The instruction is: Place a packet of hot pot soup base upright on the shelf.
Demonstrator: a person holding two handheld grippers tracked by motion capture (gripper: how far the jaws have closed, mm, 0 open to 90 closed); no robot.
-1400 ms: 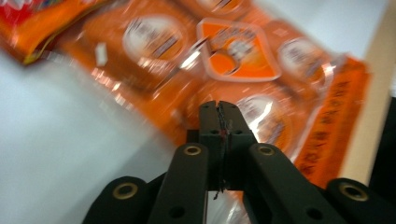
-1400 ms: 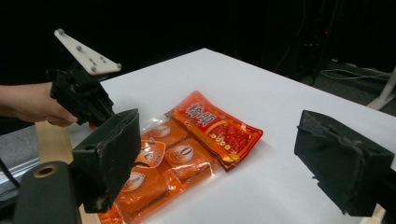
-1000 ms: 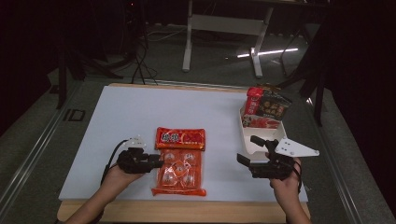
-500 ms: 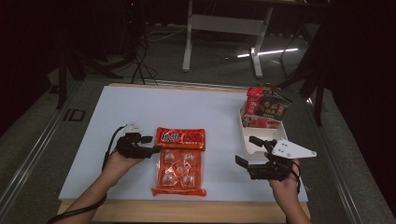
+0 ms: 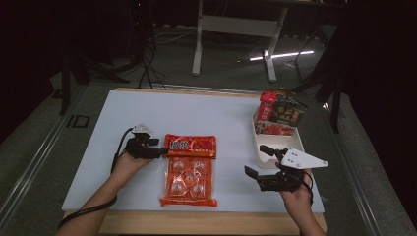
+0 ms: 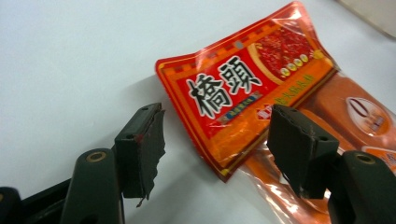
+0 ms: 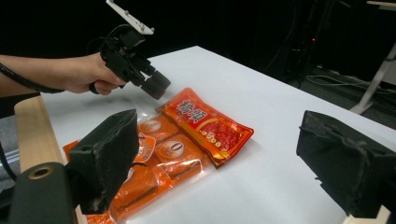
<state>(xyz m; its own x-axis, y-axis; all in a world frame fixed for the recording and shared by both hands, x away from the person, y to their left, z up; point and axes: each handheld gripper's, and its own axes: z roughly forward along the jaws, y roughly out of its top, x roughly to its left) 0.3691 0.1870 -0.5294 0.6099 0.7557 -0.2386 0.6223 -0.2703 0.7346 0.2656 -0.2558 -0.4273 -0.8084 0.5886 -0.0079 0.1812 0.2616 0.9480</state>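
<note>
On the left of the white bench [image 5: 98, 162], the left tongs [image 5: 158, 150] sit low at the upper left corner of the orange seasoning packet [image 5: 190, 169]. Their jaws stand apart, having just been opening, and press on nothing. In the left gripper view [image 6: 217, 144] the folded red top flap of the packet [image 6: 243, 88], printed with large characters, lies between and just beyond the two black jaws; its corner lifts a little off the bench.

The packet lies flat near the front middle of the bench, red flap away from the person, with a clear window of small round sachets below it.

To the right, the right tongs [image 5: 263, 162] are held above the bench, well apart from the packet, jaws wide apart and holding nothing; the right gripper view [image 7: 219, 158] looks across at the packet [image 7: 187, 135] and the left hand [image 7: 88, 74].

Just beyond stands a white tray [image 5: 263, 160] holding red and dark snack packets [image 5: 278, 113].
</note>
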